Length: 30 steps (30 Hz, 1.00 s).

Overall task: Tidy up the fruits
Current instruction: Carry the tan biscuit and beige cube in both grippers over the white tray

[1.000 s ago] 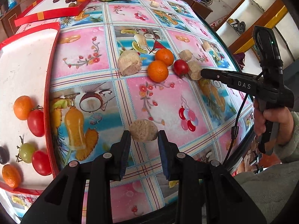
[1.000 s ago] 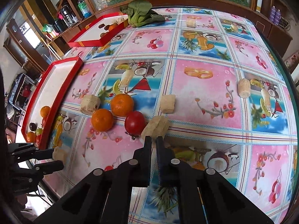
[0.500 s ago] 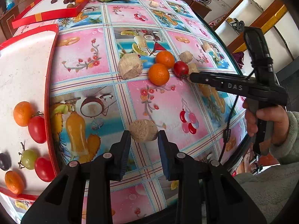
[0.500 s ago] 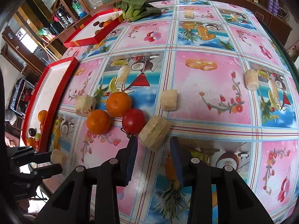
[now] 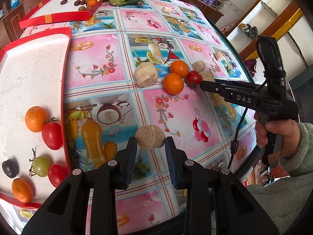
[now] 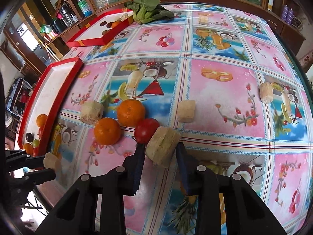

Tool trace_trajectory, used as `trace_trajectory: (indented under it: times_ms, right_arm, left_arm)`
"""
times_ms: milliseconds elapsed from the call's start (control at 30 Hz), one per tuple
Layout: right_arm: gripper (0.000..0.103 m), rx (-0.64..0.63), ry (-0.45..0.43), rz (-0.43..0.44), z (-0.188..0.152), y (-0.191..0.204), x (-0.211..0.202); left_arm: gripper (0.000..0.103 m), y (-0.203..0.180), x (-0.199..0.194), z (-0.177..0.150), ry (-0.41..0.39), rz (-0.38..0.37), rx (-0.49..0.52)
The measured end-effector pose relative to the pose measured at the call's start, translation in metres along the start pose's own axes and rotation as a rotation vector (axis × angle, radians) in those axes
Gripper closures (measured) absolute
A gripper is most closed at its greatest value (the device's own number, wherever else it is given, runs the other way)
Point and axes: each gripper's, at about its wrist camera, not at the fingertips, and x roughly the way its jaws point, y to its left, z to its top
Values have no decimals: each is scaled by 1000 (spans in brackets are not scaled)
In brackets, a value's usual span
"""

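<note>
Left tongs (image 5: 150, 148): your pads sit against both sides of a beige porous chunk (image 5: 150, 139); the gap is narrow and filled by the chunk.
Chunk in left tongs: a short cylinder, its long axis running across from pad to pad, rounded face toward the camera.
Right tongs (image 6: 160, 152): your jaws are closing, with a second beige chunk (image 6: 162, 147) between them. Whether the pads already press it, you cannot tell.
Chunk in right tongs: tilted, one flat end toward the lower left, the long axis slanting up and right. Its lower edge is hidden behind the left pad.
Red tomato (image 6: 146, 130): just beyond your right tongs on the left, touching the chunk; its stem points down toward the pad.
Oranges (image 6: 130, 112): two, further left of the tomato, touching each other on the worktop (image 6: 225, 121).
Loose chunks: one left of the oranges (image 6: 91, 112), one ahead of your right tongs (image 6: 186, 111), one well off to the right (image 6: 266, 93).
Red tray (image 5: 31, 74): left of your left tongs, holding oranges, tomatoes, a green tomato and a dark plum; its near edge is cut off.
Far tray (image 5: 58, 15): contents too small to name.
Bok choy (image 6: 150, 11): at the far edge.
</note>
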Motion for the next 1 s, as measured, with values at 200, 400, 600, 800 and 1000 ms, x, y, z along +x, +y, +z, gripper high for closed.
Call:
trace_trajectory:
  times_ms: [200, 400, 600, 800, 1000]
  right_arm:
    - [70, -1, -21, 29, 1, 14, -10]
    - [70, -20, -41, 63, 5, 34, -19]
    - [70, -65, -52, 95, 15, 63, -21]
    - [70, -133, -55, 131, 26, 101, -18]
    - [70, -192, -51, 151, 33, 135, -14]
  left_arm:
    - [76, 6, -5, 2, -5, 31, 4]
    - [76, 17, -14, 2, -14, 88, 8]
    - [76, 33, -27, 5, -34, 140, 7]
    - [76, 53, -39, 6, -47, 172, -17]
    - [76, 68, -45, 1, -43, 192, -27]
